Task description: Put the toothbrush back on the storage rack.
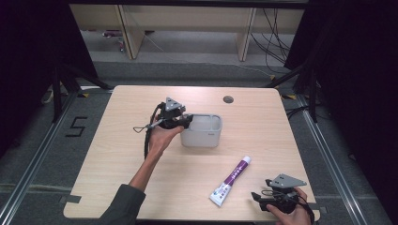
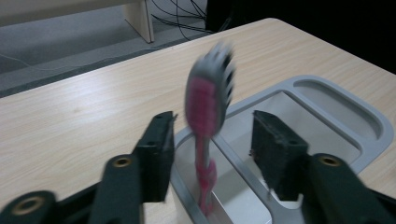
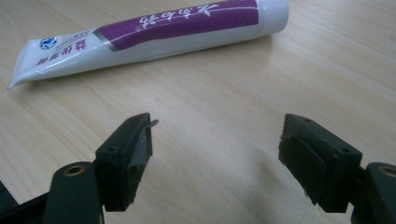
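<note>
A pink and grey toothbrush (image 2: 208, 100) stands head up in the narrow end slot of a grey holder (image 2: 369, 121), and it is blurred. My left gripper (image 2: 213, 116) is open, with a jaw on each side of the brush and neither pad touching it. In the high view the left gripper (image 1: 185, 119) hangs over the left end of the holder (image 1: 202, 136) at mid table. A white and purple toothpaste tube (image 1: 231, 180) lies flat near the front edge. My right gripper (image 1: 257, 196) sits just right of it, open and holding nothing. In the right gripper view the tube (image 3: 149, 30) lies beyond the right gripper (image 3: 217, 119).
The wooden table (image 1: 263, 136) has a round cable hole (image 1: 228, 99) near its far edge. Dark curtains hang on both sides. Wooden furniture legs and cables stand on the floor behind the table.
</note>
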